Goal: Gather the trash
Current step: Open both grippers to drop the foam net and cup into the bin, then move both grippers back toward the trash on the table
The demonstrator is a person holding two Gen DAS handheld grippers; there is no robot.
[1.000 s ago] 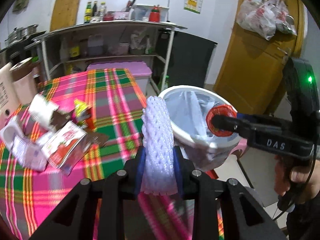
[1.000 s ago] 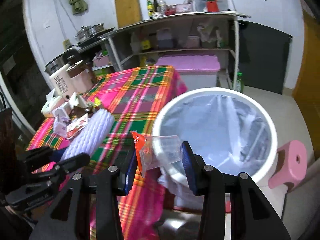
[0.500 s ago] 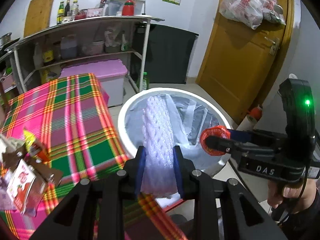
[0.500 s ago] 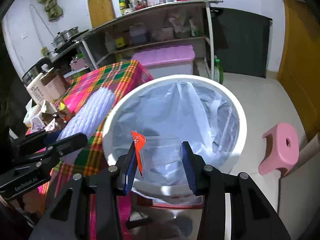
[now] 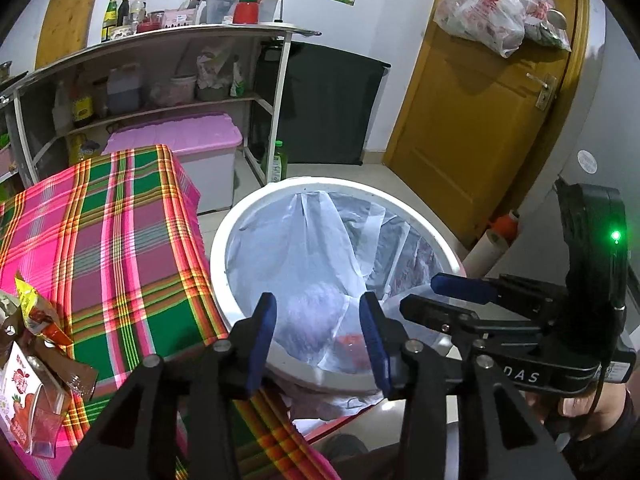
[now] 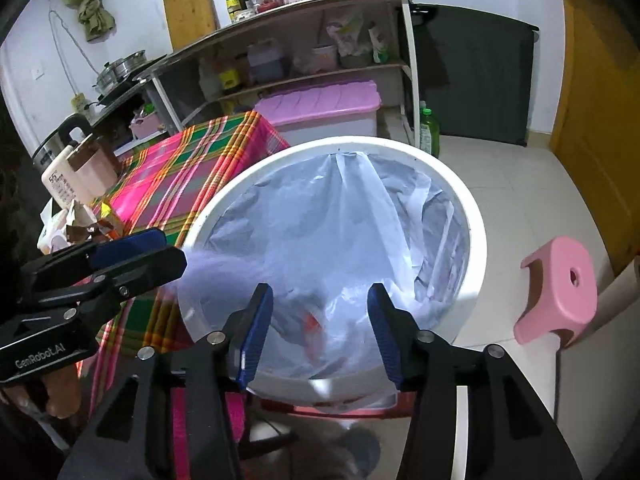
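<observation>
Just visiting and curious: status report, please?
Left gripper and right gripper open, jaws just opened, nothing between them. Dropped trash in white bin. Wrappers remain on table. Nothing blocking.

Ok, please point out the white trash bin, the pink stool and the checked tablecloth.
white trash bin (image 6: 478, 236): right wrist view, on its right rim.
pink stool (image 6: 560, 284): right wrist view, on its seat.
checked tablecloth (image 5: 100, 236): left wrist view, on bare cloth.
</observation>
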